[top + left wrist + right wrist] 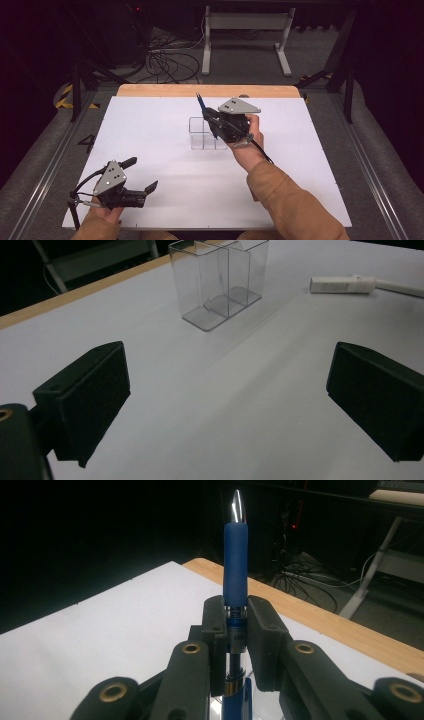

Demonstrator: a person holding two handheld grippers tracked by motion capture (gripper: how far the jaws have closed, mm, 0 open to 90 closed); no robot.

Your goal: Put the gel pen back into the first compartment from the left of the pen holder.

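Right gripper view: matte fingers (235,645) pinch slim rubbery blue pen (235,565)

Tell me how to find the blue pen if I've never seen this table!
Start at the big white table and look to its middle, where a clear plastic holder stands. Right beside and above it, the right gripper has its jaws shut on the blue pen. It is the only blue thing here, with a silver tip, unlike the white pen lying flat.
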